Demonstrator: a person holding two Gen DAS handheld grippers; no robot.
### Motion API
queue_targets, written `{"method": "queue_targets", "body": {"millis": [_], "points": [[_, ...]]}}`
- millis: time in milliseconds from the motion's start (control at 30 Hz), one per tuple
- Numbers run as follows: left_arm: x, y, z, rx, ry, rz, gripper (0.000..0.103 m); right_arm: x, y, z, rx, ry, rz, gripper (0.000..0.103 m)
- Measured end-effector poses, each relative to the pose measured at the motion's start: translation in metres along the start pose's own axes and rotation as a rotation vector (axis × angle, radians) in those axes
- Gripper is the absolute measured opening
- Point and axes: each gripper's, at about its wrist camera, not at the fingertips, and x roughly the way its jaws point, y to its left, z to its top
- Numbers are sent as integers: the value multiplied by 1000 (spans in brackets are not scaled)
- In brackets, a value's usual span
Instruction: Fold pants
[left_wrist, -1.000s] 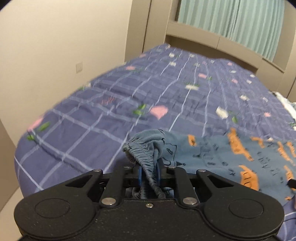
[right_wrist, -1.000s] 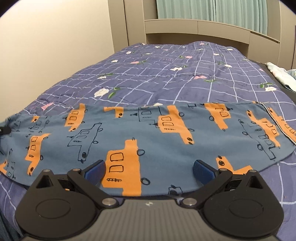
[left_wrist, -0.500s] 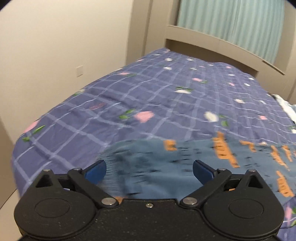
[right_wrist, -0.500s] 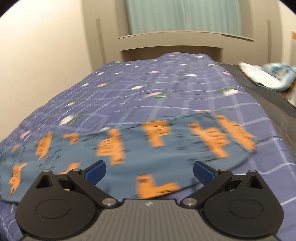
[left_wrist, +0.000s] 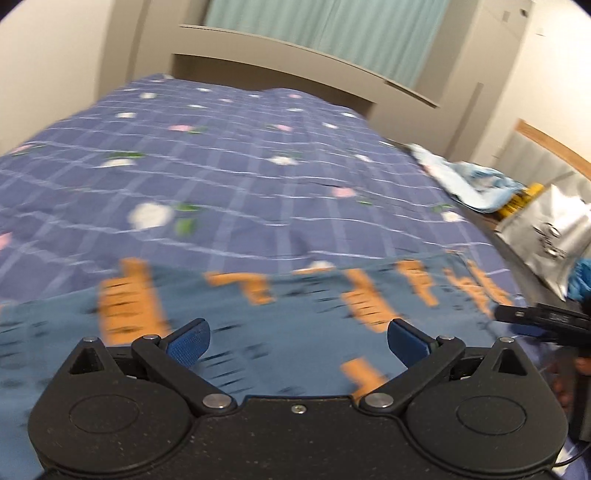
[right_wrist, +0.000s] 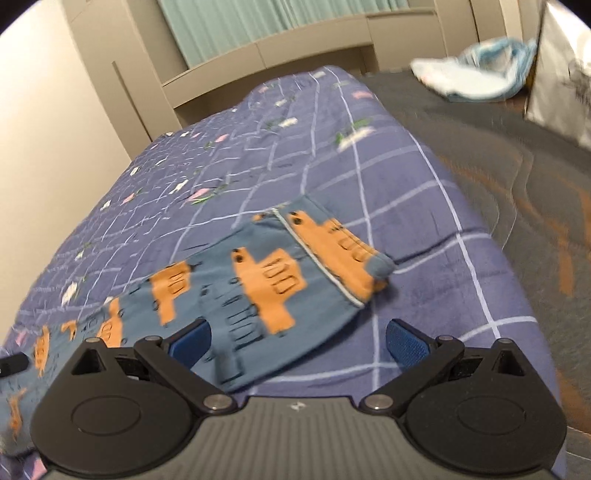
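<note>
Blue pants (left_wrist: 258, 332) with orange truck prints lie spread flat across the near part of a purple checked bedspread (left_wrist: 240, 166). My left gripper (left_wrist: 297, 334) hovers over the middle of them, jaws wide open with nothing between the blue pads. In the right wrist view the pants (right_wrist: 258, 291) end in a hemmed leg cuff (right_wrist: 373, 266) ahead of my right gripper (right_wrist: 297, 336), which is open and empty over the cloth's near edge. The right gripper's black tip (left_wrist: 543, 319) shows at the left view's right edge. Both views are motion-blurred.
A beige headboard (left_wrist: 295, 62) and green curtain close the far end. A light blue cloth (right_wrist: 476, 79) and a silver bag (right_wrist: 565, 74) lie to the right of the bed, beside a dark grey patterned cover (right_wrist: 517, 166). A bare wall runs along the left.
My left gripper let go of the bunched waistband and opened wide. Both views swung right along the pants, and the right one now shows the leg cuff.
</note>
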Motion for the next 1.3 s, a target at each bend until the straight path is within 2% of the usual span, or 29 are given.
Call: {"method": "queue_targets", "body": {"millis": [100, 200, 300, 400, 433, 467, 567, 667, 733, 833, 1000, 1133, 1233, 1300], "points": [[24, -22, 2, 34, 17, -41, 102, 7, -14, 4, 48, -20, 58, 103], [43, -31, 0, 57, 48, -41, 102, 10, -26, 7, 107, -55, 123, 103], [55, -32, -5, 63, 82, -10, 102, 10, -33, 5, 152, -97, 120, 93], [56, -28, -4, 68, 85, -6, 102, 8, -36, 2, 170, -125, 93, 79], [56, -27, -2, 62, 86, -9, 102, 7, -36, 2, 178, -132, 86, 71], [55, -26, 0, 55, 87, -12, 102, 6, -39, 2, 190, -140, 78, 57], [55, -24, 6, 31, 85, -26, 102, 5, -45, 1, 237, -150, 50, 32], [53, -23, 14, -9, 81, -69, 102, 2, -45, 0, 230, -170, 46, 18], [52, -23, 19, -49, 80, -124, 102, -4, -33, 1, 152, -198, 27, 15], [53, -19, 29, -133, 85, -247, 102, -16, -3, 1, -21, -252, -17, 14], [55, -21, 43, -251, 55, -436, 102, -33, 67, -12, -412, -323, -89, 14], [57, -26, 49, -293, 66, -545, 102, -35, 124, -35, -661, -335, -86, 13], [64, -22, 43, -336, 102, -587, 102, -34, 158, -57, -795, -312, -63, 13], [69, -18, 36, -356, 127, -578, 102, -33, 176, -73, -864, -284, -38, 13]]}}
